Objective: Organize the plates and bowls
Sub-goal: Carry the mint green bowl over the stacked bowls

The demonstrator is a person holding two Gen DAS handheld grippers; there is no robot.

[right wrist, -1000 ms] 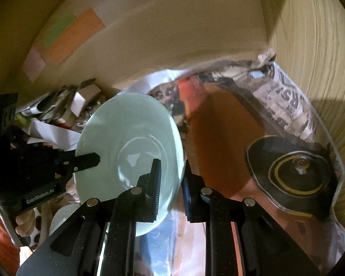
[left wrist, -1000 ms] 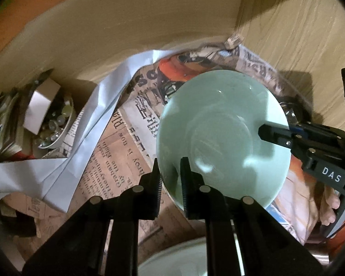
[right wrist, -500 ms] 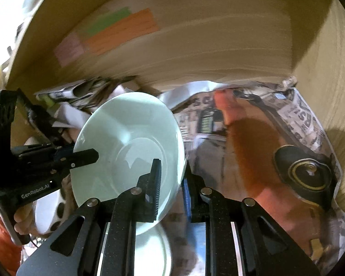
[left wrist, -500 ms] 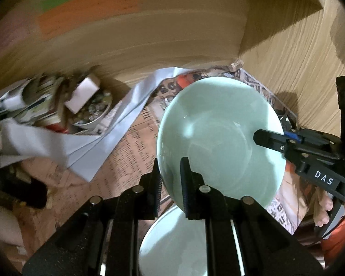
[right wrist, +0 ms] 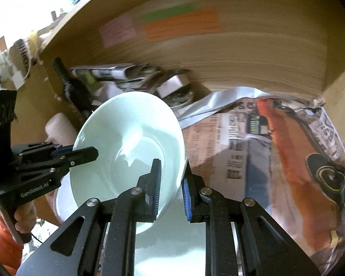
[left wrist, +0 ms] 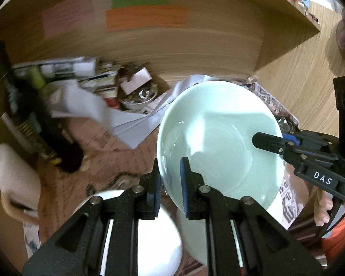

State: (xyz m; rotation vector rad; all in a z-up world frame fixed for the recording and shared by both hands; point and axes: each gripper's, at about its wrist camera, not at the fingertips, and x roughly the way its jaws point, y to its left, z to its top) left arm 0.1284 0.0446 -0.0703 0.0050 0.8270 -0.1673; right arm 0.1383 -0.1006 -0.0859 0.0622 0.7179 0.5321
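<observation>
Counting crockery: one pale green bowl [left wrist: 218, 138] up in the air, tilted, and beneath it two more pieces, a white one [left wrist: 154, 241] and a pale green one [left wrist: 218, 237], each partly hidden. Two grippers are on the raised bowl! Left gripper [left wrist: 171, 188] has its jaws nearly together, pinched on the near rim, one pad inside, one outside. Right gripper [right wrist: 171, 188] clamps the opposite rim the same way. Below lies crumpled newspaper [right wrist: 253, 138] lining a wooden shelf [left wrist: 294, 87], with one dark bottle [left wrist: 27, 115] lying at the left amid blurred clutter.
</observation>
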